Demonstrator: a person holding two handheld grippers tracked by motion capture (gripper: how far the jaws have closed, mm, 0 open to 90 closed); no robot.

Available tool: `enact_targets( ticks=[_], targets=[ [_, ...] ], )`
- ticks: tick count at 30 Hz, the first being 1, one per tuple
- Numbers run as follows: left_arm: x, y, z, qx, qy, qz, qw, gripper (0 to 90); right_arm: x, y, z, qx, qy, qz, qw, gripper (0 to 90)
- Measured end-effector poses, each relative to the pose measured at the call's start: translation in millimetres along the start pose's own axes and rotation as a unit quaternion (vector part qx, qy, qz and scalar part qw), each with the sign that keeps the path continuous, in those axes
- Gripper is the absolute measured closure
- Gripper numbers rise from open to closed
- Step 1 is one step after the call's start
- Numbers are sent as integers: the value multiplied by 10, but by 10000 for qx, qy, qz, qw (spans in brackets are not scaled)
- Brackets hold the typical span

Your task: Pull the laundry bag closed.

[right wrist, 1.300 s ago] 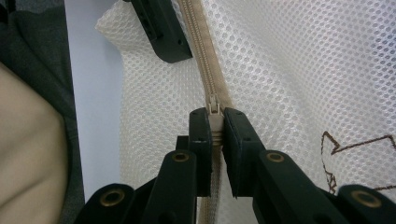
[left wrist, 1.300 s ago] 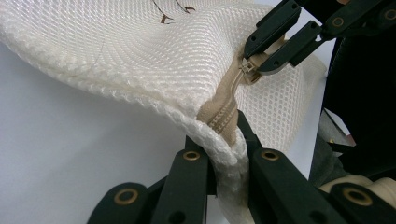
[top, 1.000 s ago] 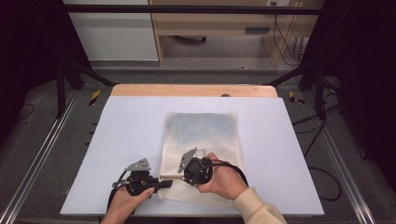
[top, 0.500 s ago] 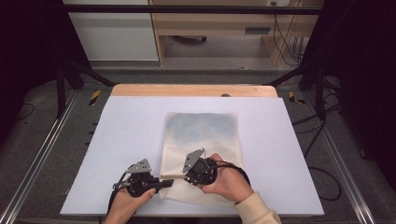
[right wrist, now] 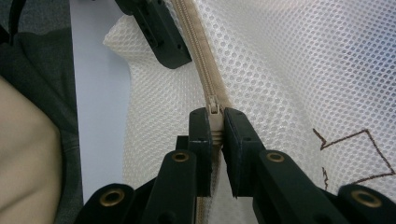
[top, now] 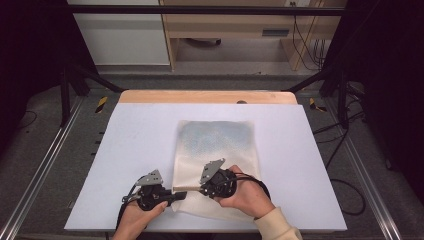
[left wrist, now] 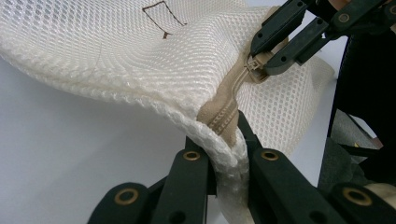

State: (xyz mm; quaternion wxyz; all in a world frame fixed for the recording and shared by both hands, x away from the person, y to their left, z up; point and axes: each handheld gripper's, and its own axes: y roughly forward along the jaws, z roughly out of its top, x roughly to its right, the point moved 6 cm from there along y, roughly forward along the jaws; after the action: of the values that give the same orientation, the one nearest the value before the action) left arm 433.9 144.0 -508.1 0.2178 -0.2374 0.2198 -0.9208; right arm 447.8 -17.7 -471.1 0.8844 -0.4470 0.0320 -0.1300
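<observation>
Currently both grippers are gripping the mesh bag [top: 216,150] lying on the table [top: 125,140].
Left gripper [left wrist: 227,142] is pinching the bag's corner at the zipper [left wrist: 224,114] end; right gripper [right wrist: 215,126] is clamping the zipper pull [right wrist: 214,116] nearby.

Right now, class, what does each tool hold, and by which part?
The left tool pinches the mesh bag by its corner edge at the zipper's end. The right tool grips the zipper pull.
</observation>
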Motion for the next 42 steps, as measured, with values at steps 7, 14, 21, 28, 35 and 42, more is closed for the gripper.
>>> enact_targets(
  ticks=[7, 14, 21, 28, 35, 42],
  targets=[
    [3, -6, 7, 6, 19, -9, 10000, 866, -2, -42, -19, 43, 35, -19, 10000, 823],
    [19, 1, 15, 26, 54, -43, 10000, 867, -9, -74, -31, 68, 56, -43, 10000, 823],
    [19, 11, 11, 20, 62, -49, 10000, 868, -1, -101, -67, 71, 103, -73, 9999, 823],
    [30, 20, 11, 26, 71, -63, 10000, 867, 5, -127, -80, 74, 125, -82, 9999, 823],
    [41, 33, 11, 29, 94, -69, 9999, 867, -4, -142, -93, 80, 120, -96, 9998, 823],
    [42, 43, 9, 31, 91, -75, 9999, 867, 6, -167, -122, 59, 144, -118, 9998, 823]
  ],
)
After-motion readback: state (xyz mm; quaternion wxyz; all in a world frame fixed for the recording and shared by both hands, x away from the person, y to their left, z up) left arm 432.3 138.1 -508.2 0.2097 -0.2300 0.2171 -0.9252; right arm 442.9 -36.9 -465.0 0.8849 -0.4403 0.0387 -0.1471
